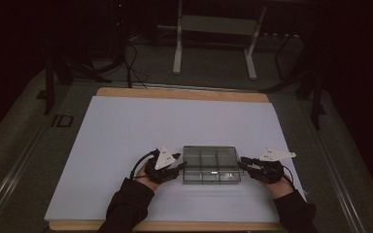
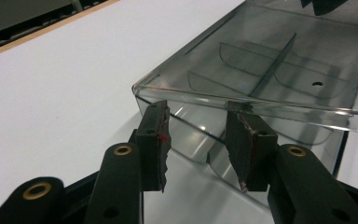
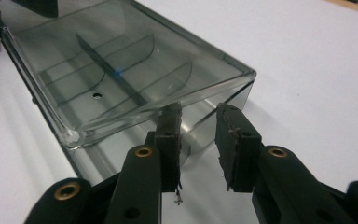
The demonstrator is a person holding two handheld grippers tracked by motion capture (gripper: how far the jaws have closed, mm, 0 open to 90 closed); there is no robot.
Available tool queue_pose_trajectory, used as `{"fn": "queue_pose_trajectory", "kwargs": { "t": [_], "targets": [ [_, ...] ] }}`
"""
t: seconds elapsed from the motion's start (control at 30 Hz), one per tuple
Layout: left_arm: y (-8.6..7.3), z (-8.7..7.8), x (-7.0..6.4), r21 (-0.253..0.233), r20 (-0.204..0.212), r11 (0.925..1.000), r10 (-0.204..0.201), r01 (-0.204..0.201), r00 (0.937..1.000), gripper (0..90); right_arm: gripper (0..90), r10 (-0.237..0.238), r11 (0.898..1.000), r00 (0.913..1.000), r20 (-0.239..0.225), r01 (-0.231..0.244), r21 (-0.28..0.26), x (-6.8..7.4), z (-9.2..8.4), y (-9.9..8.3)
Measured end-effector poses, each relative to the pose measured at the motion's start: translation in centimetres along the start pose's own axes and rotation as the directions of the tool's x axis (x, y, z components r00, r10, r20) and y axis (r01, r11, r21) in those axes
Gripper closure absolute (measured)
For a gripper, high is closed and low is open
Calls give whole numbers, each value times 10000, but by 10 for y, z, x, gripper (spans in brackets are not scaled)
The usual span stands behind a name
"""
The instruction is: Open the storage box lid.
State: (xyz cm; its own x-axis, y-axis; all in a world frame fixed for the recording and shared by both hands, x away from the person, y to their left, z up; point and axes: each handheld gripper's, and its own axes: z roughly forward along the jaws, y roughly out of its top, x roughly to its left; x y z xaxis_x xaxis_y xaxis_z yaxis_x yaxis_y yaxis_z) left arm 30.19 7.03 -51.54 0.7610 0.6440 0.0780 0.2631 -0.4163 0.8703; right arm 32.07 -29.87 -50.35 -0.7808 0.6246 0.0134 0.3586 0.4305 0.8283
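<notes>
A clear compartment box (image 1: 210, 165) sat closed near the table's (image 1: 116, 131) front edge, its far end cut off in both gripper views; the left gripper (image 1: 180, 167) and right gripper (image 1: 243, 160) stood partly open at its ends, gripping nothing.

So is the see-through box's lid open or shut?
Shut. The clear lid lies flat over the compartment box, its rim overhanging the walls all round.

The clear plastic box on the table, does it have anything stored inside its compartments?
No, the clear box shows bare dividers and nothing inside; the white table surface shows through its walls.
</notes>
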Motion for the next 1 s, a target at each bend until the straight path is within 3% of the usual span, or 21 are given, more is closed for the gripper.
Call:
{"fn": "queue_pose_trajectory", "kwargs": {
  "t": [0.4, 0.6, 0.8, 0.9, 1.0],
  "targets": [
    [7, 7, 3, -424, -496, 9991, 15, -36, 9988, 596, 671, -114, 9993, 9989, 459, 131, -358, -6, 6, 8],
    [9, 11, 5, -604, -571, 9981, -147, 112, 9983, 677, 691, -46, 9987, 9984, 564, 75, -504, -9, 8, 11],
    [9, 16, 6, -709, -852, 9974, -211, 150, 9961, 712, 730, -53, 9988, 9984, 570, 81, -478, -11, 14, 15],
    [9, 19, 8, -696, -894, 9968, -443, 381, 9950, 731, 747, -82, 9987, 9981, 618, 114, -506, -11, 16, 16],
    [10, 20, 8, -720, -1023, 9965, -501, 428, 9935, 741, 751, -190, 9983, 9964, 826, 236, -540, -10, 18, 19]
  ]
}}
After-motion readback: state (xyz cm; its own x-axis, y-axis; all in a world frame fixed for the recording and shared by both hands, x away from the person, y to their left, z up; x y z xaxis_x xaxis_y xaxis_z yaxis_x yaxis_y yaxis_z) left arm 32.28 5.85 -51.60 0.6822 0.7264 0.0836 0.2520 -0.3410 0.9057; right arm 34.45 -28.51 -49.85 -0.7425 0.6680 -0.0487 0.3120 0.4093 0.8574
